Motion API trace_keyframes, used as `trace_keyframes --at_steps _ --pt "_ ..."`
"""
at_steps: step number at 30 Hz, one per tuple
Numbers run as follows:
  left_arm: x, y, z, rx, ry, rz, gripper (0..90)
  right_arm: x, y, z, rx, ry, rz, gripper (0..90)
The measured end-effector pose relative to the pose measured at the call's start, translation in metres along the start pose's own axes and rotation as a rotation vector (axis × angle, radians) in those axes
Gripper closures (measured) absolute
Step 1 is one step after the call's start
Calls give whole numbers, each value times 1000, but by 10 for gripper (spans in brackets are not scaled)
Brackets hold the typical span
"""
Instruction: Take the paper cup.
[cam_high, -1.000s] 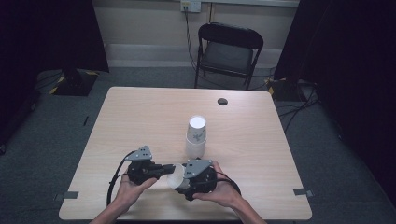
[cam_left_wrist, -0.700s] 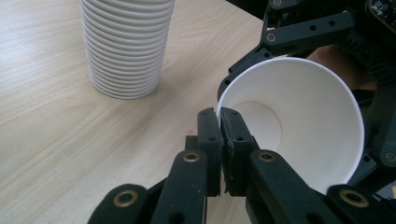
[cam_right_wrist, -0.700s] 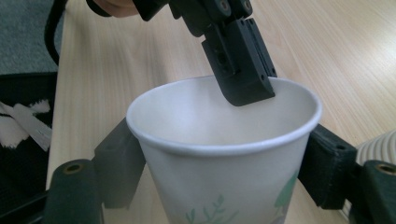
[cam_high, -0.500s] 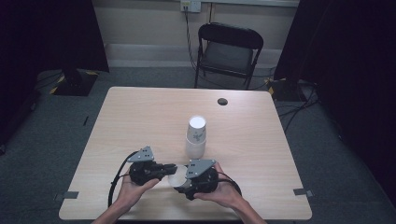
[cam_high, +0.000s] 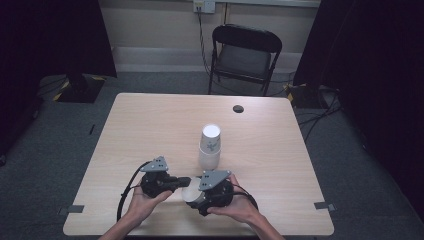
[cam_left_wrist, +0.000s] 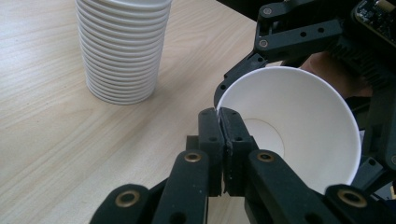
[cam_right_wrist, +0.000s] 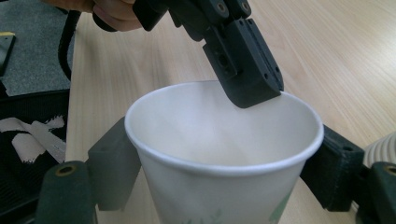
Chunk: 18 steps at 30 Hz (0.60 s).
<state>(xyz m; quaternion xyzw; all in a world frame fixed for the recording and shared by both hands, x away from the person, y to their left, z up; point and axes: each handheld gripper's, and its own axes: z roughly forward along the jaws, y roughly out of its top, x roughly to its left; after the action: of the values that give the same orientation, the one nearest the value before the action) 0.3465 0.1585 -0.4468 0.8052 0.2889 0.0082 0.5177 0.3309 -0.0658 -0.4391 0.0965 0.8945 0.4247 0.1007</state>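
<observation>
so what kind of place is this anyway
Probably a lab or studio set up for recording, not a home: a bare wooden table stands alone on grey carpet, black curtains hang on both sides, a folding chair sits behind, and cables trail across the floor.

Light wood table (cam_high: 150, 125); black folding chair (cam_high: 245, 55) beyond its far edge; grey carpet floor (cam_high: 50, 150); cream wall (cam_high: 150, 25) with socket (cam_high: 204, 6); dark curtains (cam_high: 375, 60) flanking; floor cables (cam_high: 320, 105).
</observation>
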Motion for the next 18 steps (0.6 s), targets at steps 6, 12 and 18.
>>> trace_keyframes --at_steps 6,12,18 --pt "0 0 0 1 0 -1 887 1 -1 0 9 -3 -2 246" --pt "-1 -2 -1 -8 7 5 863 0 -1 -2 7 6 4 289" --pt "0 -2 -7 -29 10 12 856 0 -1 -2 5 3 9 295"
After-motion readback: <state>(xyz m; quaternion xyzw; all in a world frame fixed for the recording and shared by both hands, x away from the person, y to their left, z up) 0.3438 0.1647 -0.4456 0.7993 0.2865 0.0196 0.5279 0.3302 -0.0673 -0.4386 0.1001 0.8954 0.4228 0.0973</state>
